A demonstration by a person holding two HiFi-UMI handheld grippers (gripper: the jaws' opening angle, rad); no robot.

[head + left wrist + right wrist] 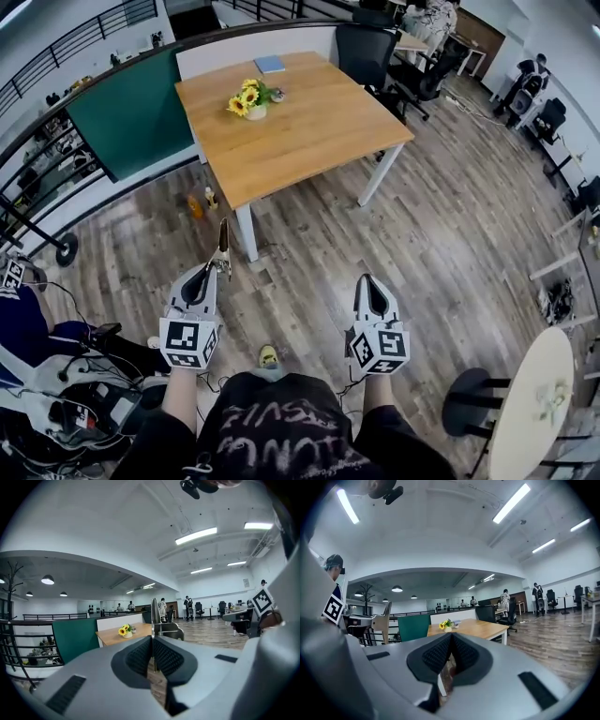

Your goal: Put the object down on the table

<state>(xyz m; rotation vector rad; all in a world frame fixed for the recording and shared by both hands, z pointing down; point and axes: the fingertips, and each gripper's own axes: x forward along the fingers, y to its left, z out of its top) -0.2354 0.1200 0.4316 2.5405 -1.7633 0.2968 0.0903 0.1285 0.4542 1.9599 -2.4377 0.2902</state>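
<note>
My left gripper (217, 269) is shut on a slim metal clip-like object (223, 246) that sticks out forward past its tips. In the left gripper view the object (155, 616) stands upright between the closed pads (140, 656). My right gripper (366, 279) is shut with nothing in it; its pads (438, 654) meet. Both grippers hang over the wood floor, well short of the wooden table (309, 131). The table (140, 632) lies ahead in the left gripper view, and the table (480, 628) also shows in the right gripper view.
On the table stand a pot of sunflowers (249, 97) and a blue book (269, 64). A green partition (131, 112) and railing are at the left. Black office chairs (367, 49) stand behind the table. Two bottles (197, 204) sit on the floor. A round white table (532, 403) is at the lower right, and cables (84, 394) at the lower left.
</note>
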